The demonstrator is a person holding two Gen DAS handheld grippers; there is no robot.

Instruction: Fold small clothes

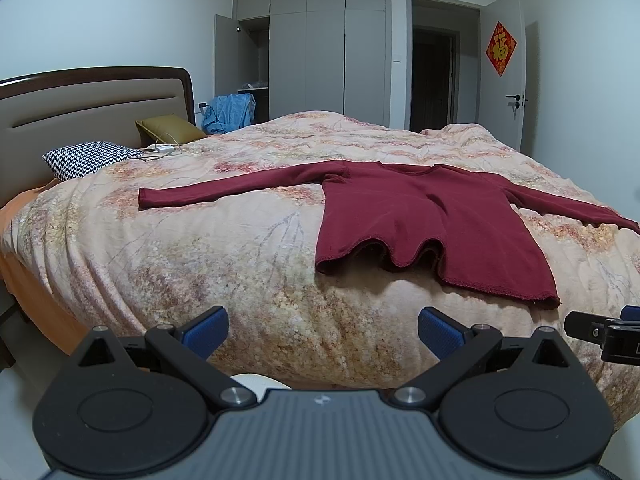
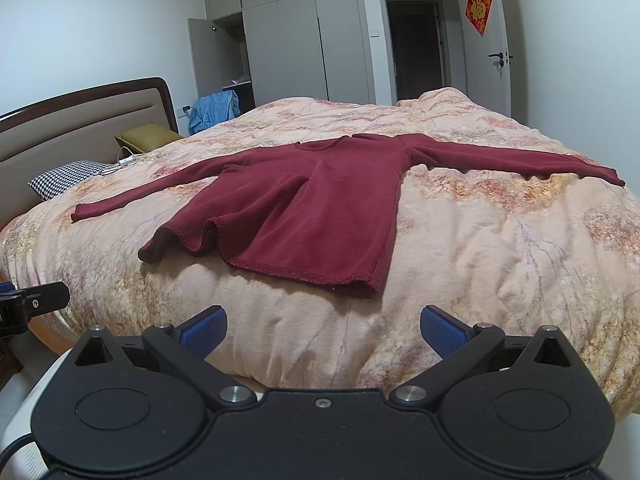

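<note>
A dark red long-sleeved top (image 1: 432, 220) lies flat on the bed with both sleeves spread out to the sides and its hem wavy toward me. It also shows in the right wrist view (image 2: 316, 208). My left gripper (image 1: 323, 332) is open and empty, held at the near edge of the bed, short of the hem. My right gripper (image 2: 323, 330) is open and empty, also at the near edge, just short of the hem's right corner. Each gripper shows at the side edge of the other's view.
The bed has a floral peach quilt (image 1: 240, 280), a houndstooth pillow (image 1: 88, 158) and an olive pillow (image 1: 168, 130) by the headboard (image 1: 80, 108). A white charger with a cable (image 1: 162, 149) lies near the pillows. Wardrobes and an open doorway stand behind.
</note>
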